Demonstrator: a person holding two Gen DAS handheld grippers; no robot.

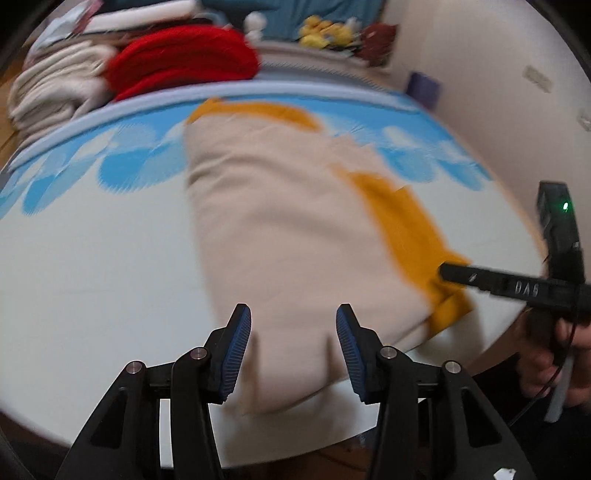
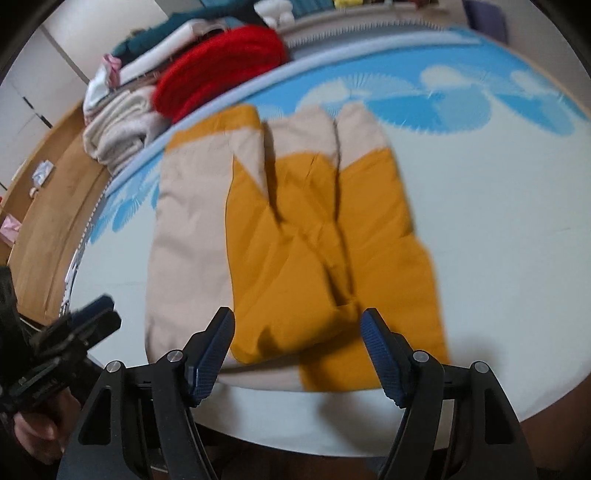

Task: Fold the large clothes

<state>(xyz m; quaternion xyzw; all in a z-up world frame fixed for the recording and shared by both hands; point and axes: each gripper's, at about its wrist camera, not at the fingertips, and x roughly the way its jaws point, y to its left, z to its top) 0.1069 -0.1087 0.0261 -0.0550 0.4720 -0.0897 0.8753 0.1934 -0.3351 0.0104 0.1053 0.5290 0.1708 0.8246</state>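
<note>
A beige and mustard-yellow garment (image 1: 280, 229) lies partly folded on the white and blue mat (image 1: 92, 240). In the right wrist view the garment (image 2: 295, 240) shows its yellow sleeves folded over the middle and a beige strip on the left. My left gripper (image 1: 293, 350) is open and empty over the garment's near beige edge. My right gripper (image 2: 297, 354) is open and empty over the near yellow edge. The right gripper also shows in the left wrist view (image 1: 517, 288), and the left gripper shows in the right wrist view (image 2: 74, 332).
A red knit (image 1: 184, 59) and a stack of cream folded clothes (image 1: 55, 92) lie beyond the mat's far left edge. Plush toys (image 1: 332, 33) sit at the back. A white wall (image 1: 498, 92) stands on the right. Wooden floor (image 2: 48, 214) lies on the left.
</note>
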